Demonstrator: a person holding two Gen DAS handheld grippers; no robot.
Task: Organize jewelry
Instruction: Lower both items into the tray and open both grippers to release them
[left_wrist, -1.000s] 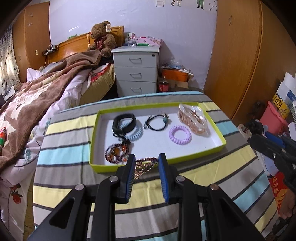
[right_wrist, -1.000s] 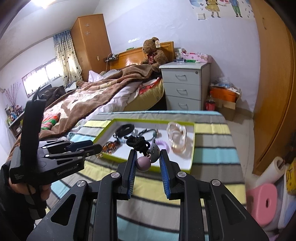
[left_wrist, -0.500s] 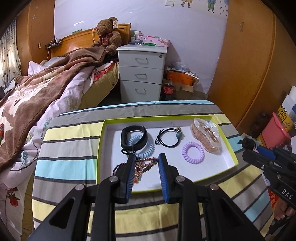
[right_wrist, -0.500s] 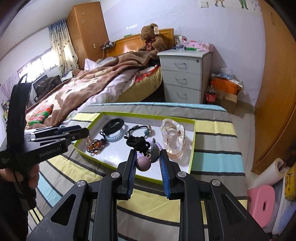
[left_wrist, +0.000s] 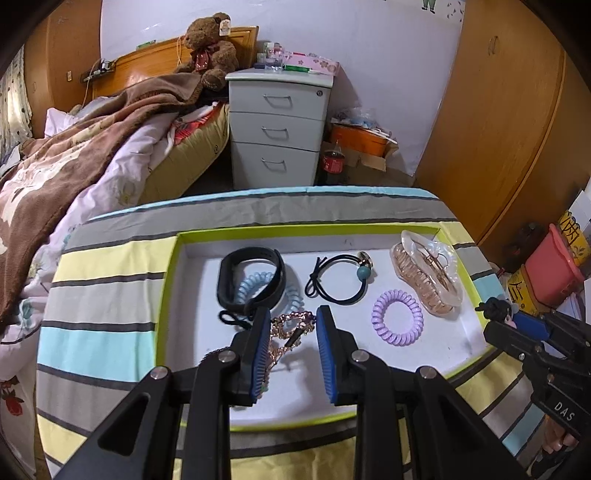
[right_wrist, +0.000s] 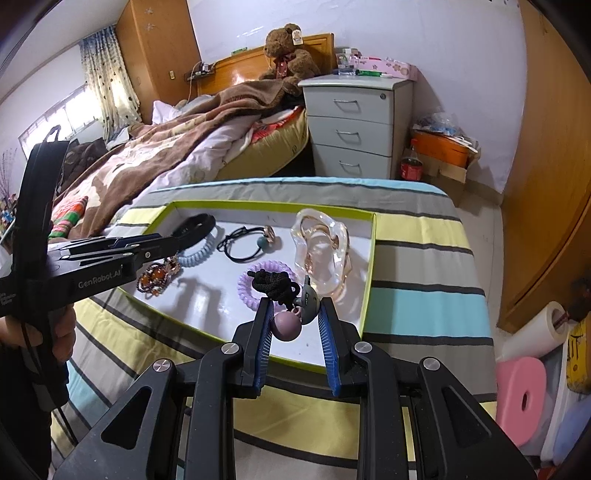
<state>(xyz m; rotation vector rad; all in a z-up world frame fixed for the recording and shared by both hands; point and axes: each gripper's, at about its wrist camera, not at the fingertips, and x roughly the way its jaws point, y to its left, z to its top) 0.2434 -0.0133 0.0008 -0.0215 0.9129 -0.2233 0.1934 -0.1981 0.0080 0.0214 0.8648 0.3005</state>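
A green-rimmed white tray (left_wrist: 168, 295) lies on the striped table and also shows in the right wrist view (right_wrist: 369, 273). My left gripper (left_wrist: 291, 339) hangs over the tray's front part, shut on a gold chain bracelet (left_wrist: 291, 325) that dangles between its pads. My right gripper (right_wrist: 293, 325) is shut on a black hair tie with mauve and grey beads (right_wrist: 286, 325), held over the tray's near right edge. In the tray lie a black band (left_wrist: 251, 280), a blue coil tie (left_wrist: 258, 284), a black bead tie (left_wrist: 340, 280), a purple coil tie (left_wrist: 397, 317), a clear hair claw (left_wrist: 424, 273) and a brown bead bracelet (right_wrist: 155, 277).
A bed with a brown blanket (left_wrist: 74, 155) stands left of the table. A grey drawer unit (left_wrist: 280, 133) stands behind it, with a teddy bear (left_wrist: 210, 48) beside it. A wooden wardrobe (left_wrist: 517, 129) is at the right. A pink stool (right_wrist: 521, 398) stands on the floor at the right.
My left gripper has carried the gold chain from the cloth in front of the tray forward over the tray. My right gripper has moved closer to the tray with its hair tie.
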